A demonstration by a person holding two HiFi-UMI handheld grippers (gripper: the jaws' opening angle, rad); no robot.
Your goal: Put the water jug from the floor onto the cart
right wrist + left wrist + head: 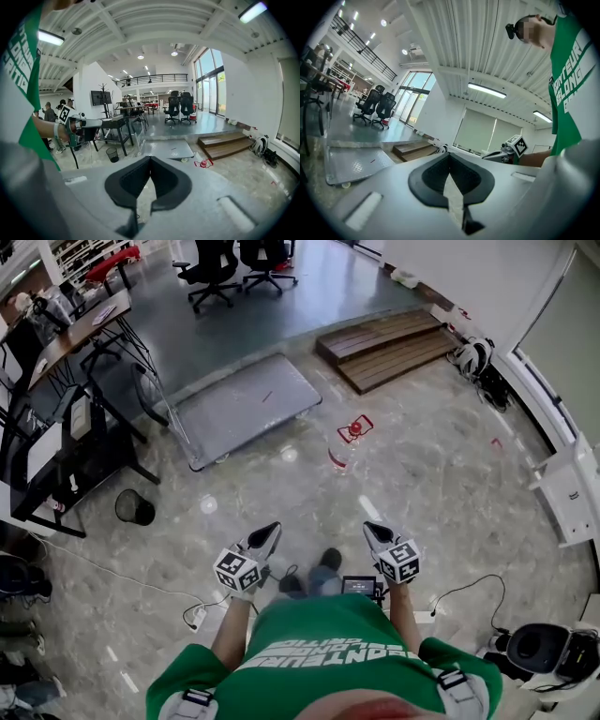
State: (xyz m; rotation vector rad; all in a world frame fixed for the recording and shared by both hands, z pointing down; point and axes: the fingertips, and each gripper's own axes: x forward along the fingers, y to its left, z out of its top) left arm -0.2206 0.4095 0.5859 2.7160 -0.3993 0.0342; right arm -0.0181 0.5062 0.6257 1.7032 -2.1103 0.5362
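Note:
The water jug [352,433], clear with a red cap and handle, stands on the marble floor just right of the cart [246,407], a low flat grey platform cart with a push handle at its left end. Both are well ahead of me. My left gripper [273,529] and right gripper [371,527] are held side by side before my body, both shut with nothing in them. The right gripper view shows its jaws [150,158] together, with the jug [204,163] and cart [168,149] beyond. In the left gripper view the jaws [450,155] meet, and the cart [354,165] lies at the left.
Wooden steps [389,345] lie beyond the jug, with a backpack [472,357] by the wall. Desks [70,399] and a black waste bin [135,508] stand at the left. Office chairs [217,268] are at the back. Cables [469,592] run over the floor near my feet.

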